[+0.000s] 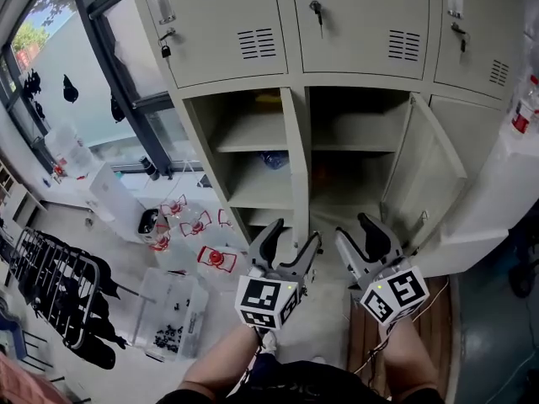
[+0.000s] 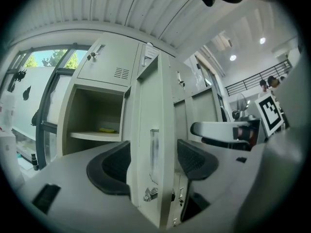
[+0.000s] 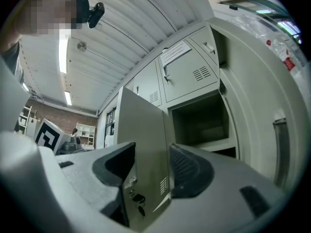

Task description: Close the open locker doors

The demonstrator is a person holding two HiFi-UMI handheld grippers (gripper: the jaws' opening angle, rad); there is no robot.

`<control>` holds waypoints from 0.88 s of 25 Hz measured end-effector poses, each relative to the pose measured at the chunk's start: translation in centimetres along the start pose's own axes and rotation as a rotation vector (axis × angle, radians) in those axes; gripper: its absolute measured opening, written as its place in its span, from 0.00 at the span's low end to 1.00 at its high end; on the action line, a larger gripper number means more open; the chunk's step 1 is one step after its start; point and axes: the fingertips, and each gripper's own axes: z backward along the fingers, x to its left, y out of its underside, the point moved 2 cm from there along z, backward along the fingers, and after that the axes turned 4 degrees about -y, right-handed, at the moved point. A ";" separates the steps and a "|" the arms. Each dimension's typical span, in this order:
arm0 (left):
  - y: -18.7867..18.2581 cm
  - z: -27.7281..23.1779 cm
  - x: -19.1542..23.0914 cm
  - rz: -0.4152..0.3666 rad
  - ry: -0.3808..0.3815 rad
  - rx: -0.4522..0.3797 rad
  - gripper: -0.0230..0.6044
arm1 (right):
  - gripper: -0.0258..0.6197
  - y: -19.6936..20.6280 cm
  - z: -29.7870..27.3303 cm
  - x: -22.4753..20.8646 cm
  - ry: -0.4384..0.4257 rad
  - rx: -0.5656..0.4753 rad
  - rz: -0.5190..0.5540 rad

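**Lower Locker Doors Open; Grippers at Door Edges**

Grey lockers point(image 1: 354, 23) stand on a pale floor point(image 1: 118, 343) beside a window point(image 1: 59, 74). The left gripper point(image 1: 295, 232) has wide jaws closing astride the left door point(image 2: 150, 130). The right gripper point(image 1: 351, 227) has wide jaws astride the right door point(image 3: 143, 140). The left compartment point(image 1: 202, 133) holds a yellow item point(image 1: 269, 99) and a blue item point(image 1: 274, 159) on its shelves.

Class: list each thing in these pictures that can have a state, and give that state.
Left locker door: open.
Middle locker door: open.
Upper locker doors: shut.
Left gripper: jaws closing, left door's edge between them.
Right gripper: jaws apart, gripping nothing, facing left door's outer side.
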 end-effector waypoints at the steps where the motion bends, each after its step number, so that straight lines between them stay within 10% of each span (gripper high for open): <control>1: 0.1 -0.2 0.1 0.001 0.016 0.001 0.51 | 0.36 0.0 -0.3 -0.1 0.008 -0.002 -0.002; 10: 0.4 -0.4 0.5 0.021 0.141 -0.006 0.44 | 0.36 0.5 -2.0 -0.6 0.064 0.014 -0.003; 22: 0.2 2.3 4.6 -0.001 0.007 -0.009 0.21 | 0.36 0.4 -4.1 1.0 0.026 0.001 -0.007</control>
